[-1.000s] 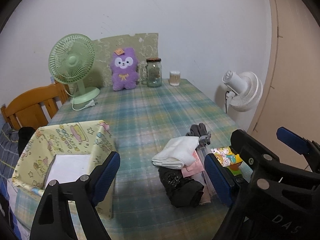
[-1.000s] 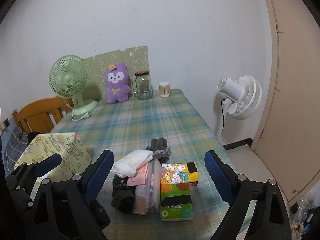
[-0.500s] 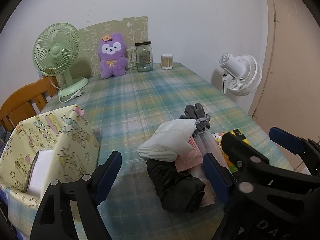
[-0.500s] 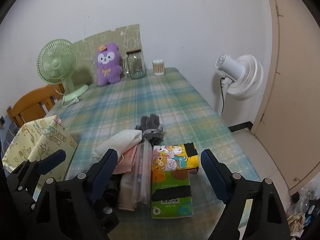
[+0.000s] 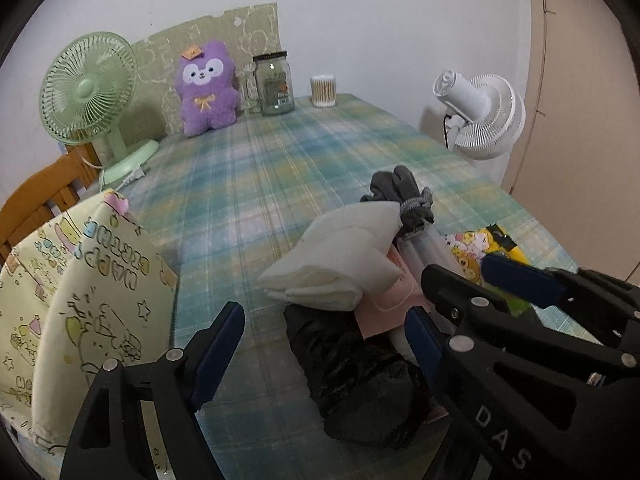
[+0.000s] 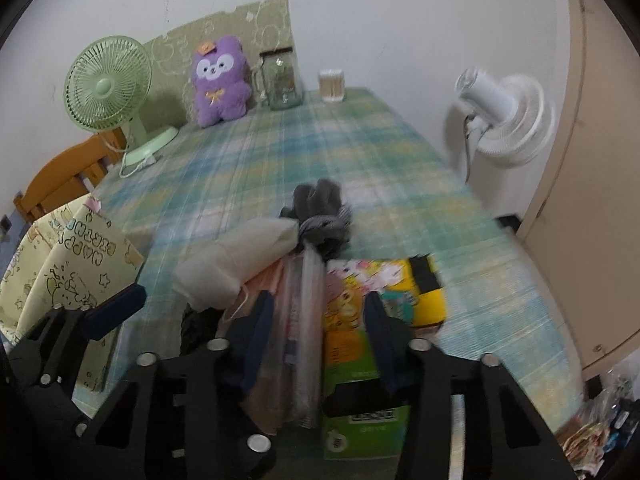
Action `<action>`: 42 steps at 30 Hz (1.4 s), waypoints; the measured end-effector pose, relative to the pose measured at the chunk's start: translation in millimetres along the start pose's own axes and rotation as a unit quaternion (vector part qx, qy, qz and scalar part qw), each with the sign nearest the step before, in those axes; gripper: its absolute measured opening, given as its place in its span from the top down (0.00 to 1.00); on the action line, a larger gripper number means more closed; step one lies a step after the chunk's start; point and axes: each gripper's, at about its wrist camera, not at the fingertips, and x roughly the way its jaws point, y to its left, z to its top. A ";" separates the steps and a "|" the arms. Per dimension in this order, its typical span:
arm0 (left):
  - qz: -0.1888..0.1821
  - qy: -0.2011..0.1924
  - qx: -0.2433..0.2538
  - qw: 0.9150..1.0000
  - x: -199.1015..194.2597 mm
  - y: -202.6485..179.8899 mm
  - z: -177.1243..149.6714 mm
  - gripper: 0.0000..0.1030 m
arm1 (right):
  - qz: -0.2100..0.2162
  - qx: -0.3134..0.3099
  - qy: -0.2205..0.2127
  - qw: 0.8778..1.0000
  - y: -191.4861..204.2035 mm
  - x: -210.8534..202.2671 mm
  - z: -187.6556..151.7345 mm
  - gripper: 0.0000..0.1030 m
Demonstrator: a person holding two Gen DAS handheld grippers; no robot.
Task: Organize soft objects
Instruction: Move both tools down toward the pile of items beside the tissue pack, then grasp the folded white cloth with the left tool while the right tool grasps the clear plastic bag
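Note:
A pile of soft things lies at the table's near right: a folded white cloth, a black bundle, a pink piece, a grey glove, clear plastic packets and a cartoon-printed tissue pack. My left gripper is open, its fingers either side of the black bundle. My right gripper is partly open, low over the clear packets and tissue pack, holding nothing I can see. A yellow printed fabric box stands at the left.
At the table's far end stand a green desk fan, a purple plush, a glass jar and a cotton-swab cup. A white fan is off the right edge. A wooden chair is at the left.
Both grippers have moved forward and down toward the pile. The right gripper's jaws have narrowed from wide open and now sit over the clear packets.

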 end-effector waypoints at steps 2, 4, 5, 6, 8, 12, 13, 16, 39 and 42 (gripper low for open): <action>0.000 0.002 0.001 1.000 0.6 0.1 -0.3 0.18 | 0.004 0.002 0.004 1.000 1.2 2.5 -0.7 0.72; 0.000 0.000 0.002 1.000 0.8 0.1 1.2 0.18 | 0.011 0.005 0.006 1.000 1.9 2.9 -0.2 0.79; 0.000 -0.001 0.001 1.000 0.0 0.3 1.7 0.18 | 0.013 0.006 0.006 1.000 1.8 2.6 0.3 0.80; -0.001 -0.002 0.000 1.000 -0.1 0.5 2.3 0.18 | 0.017 0.007 0.006 1.000 1.8 2.2 0.5 0.83; 0.001 -0.005 -0.002 1.000 -1.5 1.3 4.3 0.18 | 0.019 0.007 0.002 1.000 2.9 -0.3 1.7 0.85; 0.004 -0.015 -0.001 1.000 -6.0 2.3 12.1 0.18 | 0.021 0.003 -0.012 1.000 5.0 -7.7 8.5 0.87; 0.003 -0.019 -0.001 1.000 -6.5 2.3 14.4 0.18 | 0.020 0.004 -0.018 1.000 5.0 -9.9 11.2 0.87; 0.002 -0.023 -0.002 1.000 -6.0 1.4 21.4 0.18 | 0.017 0.007 -0.025 1.000 2.6 -11.3 18.1 0.87; -0.022 0.007 -0.010 1.000 16.1 3.9 29.6 0.81 | 0.011 0.011 -0.018 1.000 1.7 0.9 23.6 0.87; -0.021 -0.002 -0.009 1.000 9.1 5.4 30.1 0.81 | 0.011 0.011 -0.023 1.000 4.7 -4.8 24.4 0.87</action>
